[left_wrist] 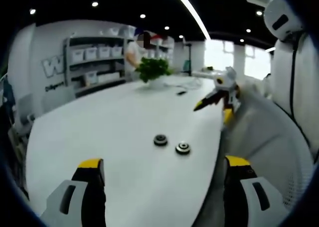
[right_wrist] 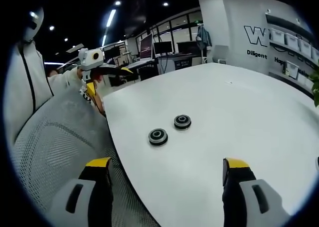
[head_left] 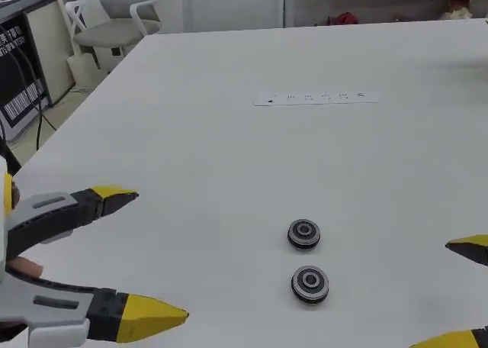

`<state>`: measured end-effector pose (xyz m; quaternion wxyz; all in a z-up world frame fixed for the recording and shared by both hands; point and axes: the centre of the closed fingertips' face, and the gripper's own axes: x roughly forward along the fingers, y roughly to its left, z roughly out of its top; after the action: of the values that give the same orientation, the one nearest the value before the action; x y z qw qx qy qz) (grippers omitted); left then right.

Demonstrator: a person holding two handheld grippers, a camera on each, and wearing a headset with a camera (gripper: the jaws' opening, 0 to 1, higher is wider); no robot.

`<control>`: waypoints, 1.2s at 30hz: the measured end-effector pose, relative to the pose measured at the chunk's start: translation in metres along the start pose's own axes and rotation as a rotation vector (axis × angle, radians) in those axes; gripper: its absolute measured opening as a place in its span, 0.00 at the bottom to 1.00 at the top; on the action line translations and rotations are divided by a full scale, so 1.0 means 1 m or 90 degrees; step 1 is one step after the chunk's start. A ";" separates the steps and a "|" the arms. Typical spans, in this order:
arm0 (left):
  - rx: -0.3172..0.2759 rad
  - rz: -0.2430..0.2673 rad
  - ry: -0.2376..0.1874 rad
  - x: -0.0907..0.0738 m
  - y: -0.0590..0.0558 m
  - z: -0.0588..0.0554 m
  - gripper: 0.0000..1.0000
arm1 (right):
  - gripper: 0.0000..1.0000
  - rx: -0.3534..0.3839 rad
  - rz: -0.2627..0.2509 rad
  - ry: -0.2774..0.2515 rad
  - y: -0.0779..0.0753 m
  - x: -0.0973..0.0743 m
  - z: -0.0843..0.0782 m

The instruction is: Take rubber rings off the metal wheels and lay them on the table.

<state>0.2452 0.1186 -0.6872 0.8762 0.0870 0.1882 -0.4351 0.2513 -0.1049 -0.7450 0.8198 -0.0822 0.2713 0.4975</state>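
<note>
Two metal wheels flat on white table (head_left: 191, 134), hubs up: far wheel (head_left: 304, 234), with near wheel (head_left: 309, 284) just at its 6 o'clock, close but apart. Dark rubber ring (head_left: 296, 288) seated round each rim, neither off yet.

Left gripper (head_left: 162, 254) at 9 o'clock of the pair, jaws spread wide, nothing between them. Right gripper (head_left: 431, 294) at 3 o'clock, likewise spread and empty. Both well clear of the wheels.

Handling, as judged: wheels small, stiff, dense for their size. Smooth metal on smooth tabletop, so likely to skate or tip if pushed from one side only. Rings soft, stretchy, grippy, probably snug in a groove. Suggest pinning one wheel across its flanks with one gripper, then pinching the ring's outer edge with the other and rolling it over the flange. No fragility concern. Expect snap-back or a spring away once free.

Writing: large "W" with "Diligent" beneath, wall lettering (right_wrist: 259, 40) in right gripper view. Barcode label (head_left: 23, 100) at 9 o'clock edge of head view, characters beside it not legible. Printed strip (head_left: 316, 98) at 12 o'clock of the wheels, marks too small to read. No marking made out on wheels.
</note>
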 end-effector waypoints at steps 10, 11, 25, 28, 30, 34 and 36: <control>0.053 -0.023 -0.026 0.014 -0.001 0.023 1.00 | 0.81 -0.031 0.016 -0.022 0.002 0.010 0.024; 0.056 -0.025 -0.024 0.017 0.000 0.024 1.00 | 0.80 -0.038 0.019 -0.019 0.002 0.011 0.025; 0.120 -0.086 -0.046 0.046 -0.004 0.064 0.96 | 0.73 -0.078 0.039 -0.024 -0.003 0.011 0.052; 0.137 -0.099 -0.051 0.055 -0.006 0.072 0.94 | 0.71 -0.088 0.047 -0.029 -0.002 0.014 0.061; 0.140 -0.107 -0.053 0.063 -0.007 0.075 0.94 | 0.70 -0.095 0.051 -0.034 -0.001 0.017 0.067; 0.145 -0.116 -0.057 0.078 -0.008 0.079 0.94 | 0.69 -0.105 0.065 -0.041 0.001 0.023 0.078; 0.146 -0.120 -0.057 0.086 -0.009 0.080 0.94 | 0.69 -0.111 0.071 -0.041 0.001 0.026 0.082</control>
<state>0.3054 0.0256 -0.6490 0.8232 0.1487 0.1051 -0.5378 0.2896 -0.0507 -0.6900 0.7890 -0.1217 0.2046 0.5664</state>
